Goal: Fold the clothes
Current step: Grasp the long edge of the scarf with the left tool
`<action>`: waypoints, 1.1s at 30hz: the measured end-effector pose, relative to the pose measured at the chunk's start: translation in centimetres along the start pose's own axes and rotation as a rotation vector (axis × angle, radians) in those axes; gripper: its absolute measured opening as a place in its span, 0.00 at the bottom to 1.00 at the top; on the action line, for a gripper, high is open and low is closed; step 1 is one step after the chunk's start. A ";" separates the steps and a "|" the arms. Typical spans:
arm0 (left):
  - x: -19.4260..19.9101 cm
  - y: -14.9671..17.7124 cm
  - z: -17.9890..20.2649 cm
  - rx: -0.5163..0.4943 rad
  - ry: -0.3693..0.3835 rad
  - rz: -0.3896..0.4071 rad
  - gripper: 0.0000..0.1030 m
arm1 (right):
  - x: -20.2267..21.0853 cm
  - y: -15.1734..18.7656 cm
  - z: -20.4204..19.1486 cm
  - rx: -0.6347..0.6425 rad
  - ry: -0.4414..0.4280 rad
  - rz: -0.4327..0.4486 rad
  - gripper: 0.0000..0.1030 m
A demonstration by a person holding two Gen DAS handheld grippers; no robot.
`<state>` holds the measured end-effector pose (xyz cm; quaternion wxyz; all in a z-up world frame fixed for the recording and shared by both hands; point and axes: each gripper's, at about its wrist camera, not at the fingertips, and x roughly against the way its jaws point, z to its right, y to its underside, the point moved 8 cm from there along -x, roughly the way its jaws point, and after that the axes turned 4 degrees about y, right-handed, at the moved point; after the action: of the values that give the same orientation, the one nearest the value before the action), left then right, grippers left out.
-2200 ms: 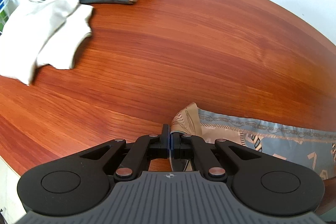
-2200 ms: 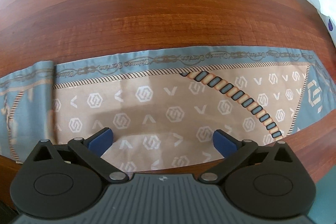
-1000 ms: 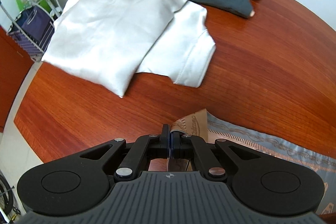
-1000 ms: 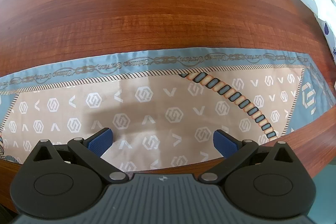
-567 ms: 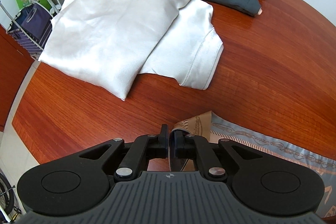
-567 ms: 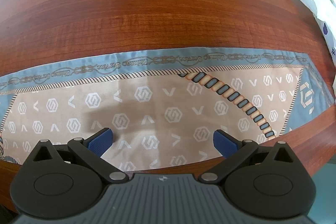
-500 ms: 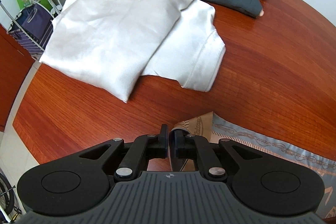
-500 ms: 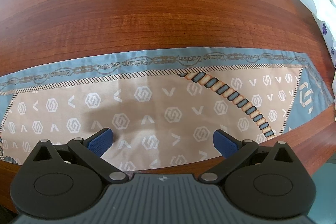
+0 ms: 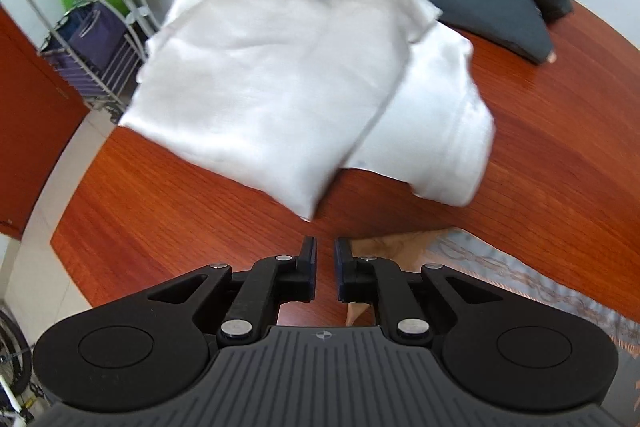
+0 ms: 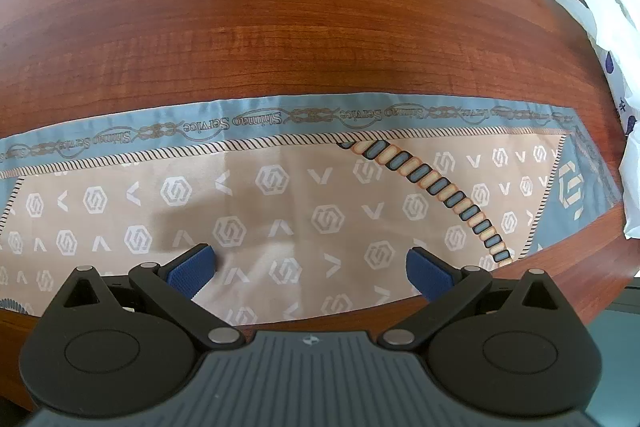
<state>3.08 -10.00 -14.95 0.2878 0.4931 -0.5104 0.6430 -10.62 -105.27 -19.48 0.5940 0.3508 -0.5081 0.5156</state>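
Since half a second ago left tool (image 9: 324, 269) has parted slightly and let go of scarf (image 10: 304, 211) corner, nothing held. Right tool (image 10: 310, 269) hangs wide open, empty, over it. Scarf lies flat on bench (image 10: 280, 27) at lower frame, long axis left-right. Looks thin, soft, slippery; best pinched at hem corners.
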 end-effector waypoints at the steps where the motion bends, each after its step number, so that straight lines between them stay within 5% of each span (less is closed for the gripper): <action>1: 0.0 -0.1 -0.2 0.000 0.001 0.001 0.12 | 0.0 0.0 -0.1 0.000 0.001 -0.001 0.99; 13: 0.2 1.2 0.2 -0.031 0.036 -0.017 0.12 | 0.4 -0.3 -0.7 -0.008 0.028 0.001 0.99; 24: -0.5 3.9 3.0 -0.177 0.111 -0.056 0.15 | 3.9 0.2 -2.0 -0.012 0.054 0.080 0.98; 30: -0.6 4.6 3.8 -0.225 0.129 -0.046 0.15 | 7.2 0.3 -4.2 -0.026 0.025 0.158 0.94; 33: -0.9 5.1 3.8 -0.240 0.139 -0.053 0.15 | 8.4 0.4 -5.5 -0.046 -0.002 0.190 0.83</action>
<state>0.28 -15.04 -17.74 0.3960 0.4228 -0.5494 0.6021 -10.05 -97.89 -12.68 0.5496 0.2879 -0.5515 0.5576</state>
